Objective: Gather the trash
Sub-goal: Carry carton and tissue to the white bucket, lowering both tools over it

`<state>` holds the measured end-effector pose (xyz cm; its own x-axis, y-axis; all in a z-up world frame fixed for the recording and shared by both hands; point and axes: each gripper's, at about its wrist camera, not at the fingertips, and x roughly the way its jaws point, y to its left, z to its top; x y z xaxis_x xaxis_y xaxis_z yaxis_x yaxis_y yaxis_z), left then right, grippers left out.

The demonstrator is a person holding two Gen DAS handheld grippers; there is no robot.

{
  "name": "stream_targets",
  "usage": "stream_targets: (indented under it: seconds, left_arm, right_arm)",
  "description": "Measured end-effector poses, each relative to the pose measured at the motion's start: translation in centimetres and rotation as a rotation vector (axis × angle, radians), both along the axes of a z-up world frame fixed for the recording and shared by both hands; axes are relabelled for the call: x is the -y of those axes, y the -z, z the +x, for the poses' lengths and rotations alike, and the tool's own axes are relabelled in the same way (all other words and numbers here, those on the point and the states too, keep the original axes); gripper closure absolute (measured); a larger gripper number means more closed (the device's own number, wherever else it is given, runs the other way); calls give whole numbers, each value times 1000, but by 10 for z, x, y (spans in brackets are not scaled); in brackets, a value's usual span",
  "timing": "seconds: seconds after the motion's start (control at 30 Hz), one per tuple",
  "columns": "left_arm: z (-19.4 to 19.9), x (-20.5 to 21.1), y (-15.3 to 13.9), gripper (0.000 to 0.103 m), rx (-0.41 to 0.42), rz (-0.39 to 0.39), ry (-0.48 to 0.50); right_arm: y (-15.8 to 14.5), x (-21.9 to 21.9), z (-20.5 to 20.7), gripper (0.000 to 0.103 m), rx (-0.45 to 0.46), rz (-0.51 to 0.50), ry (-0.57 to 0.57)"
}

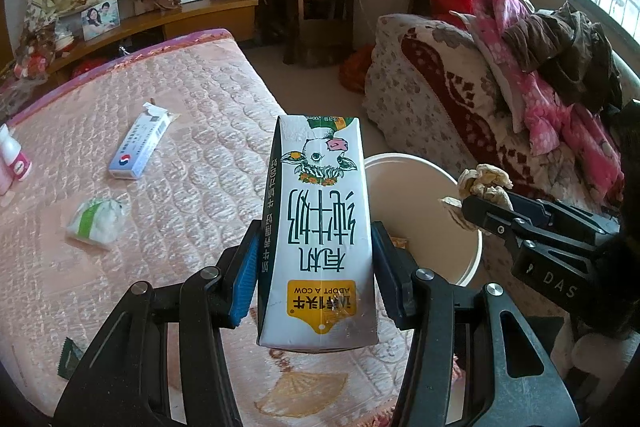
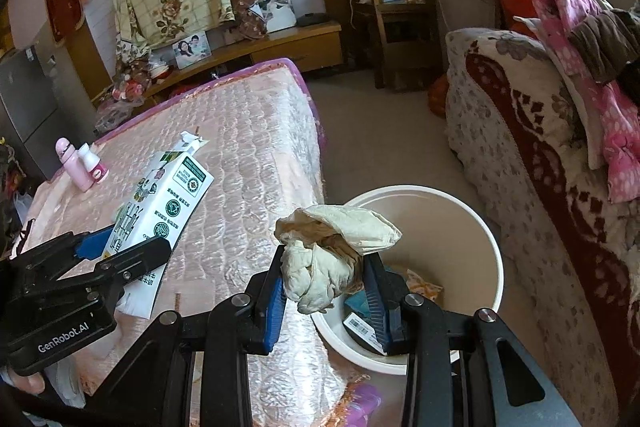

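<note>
At the far left of the left wrist view two small pink bottles (image 1: 14,163) stand on the quilted mattress (image 1: 192,99). A little to the right lie a blue and white medicine box (image 1: 138,149) with its flap torn open, and below it a crumpled white wrapper with a green stripe (image 1: 96,221). These pieces are not collected yet, I think.

In the middle of the frame the left gripper (image 1: 314,263) is clenched on a milk carton (image 1: 316,227). The blue pads (image 1: 244,267) press its two narrow sides, and the print reads upside down, so the carton is held with its top toward the camera. It hangs over the mattress edge, just beside the bin, probably so that it can be dropped in.

To the right of it is the white round waste bin (image 1: 474,255), standing on the floor between the mattress and the sofa with the red patterned cover (image 1: 440,79).

In the right wrist view the right gripper (image 2: 326,279) is closed on a crumpled wad of cream paper (image 2: 332,251), and it is over the near rim of the bin (image 2: 496,267). Inside the bin I see some trash already: a dark flat package with a barcode label (image 2: 360,327), something teal, and an orange patterned wrapper (image 2: 424,287). The bin is far from full.
</note>
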<state>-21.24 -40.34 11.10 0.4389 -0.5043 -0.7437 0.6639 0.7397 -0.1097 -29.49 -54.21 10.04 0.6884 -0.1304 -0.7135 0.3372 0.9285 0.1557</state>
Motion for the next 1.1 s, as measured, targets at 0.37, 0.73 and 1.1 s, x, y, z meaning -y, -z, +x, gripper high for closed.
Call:
stream_targets:
  seconds: [0.37,0.73,1.1]
  left_arm:
    - [-2,23,7,53,-15,11,26]
    - [-3,48,22,53,-51,27,58]
    - [0,70,38,53,-100,22,88]
  right_arm:
    - [7,19,-8,69,-13,11,33]
    - [24,43,-15,69,-39,42,78]
    - [39,59,-14,69,-72,59,102]
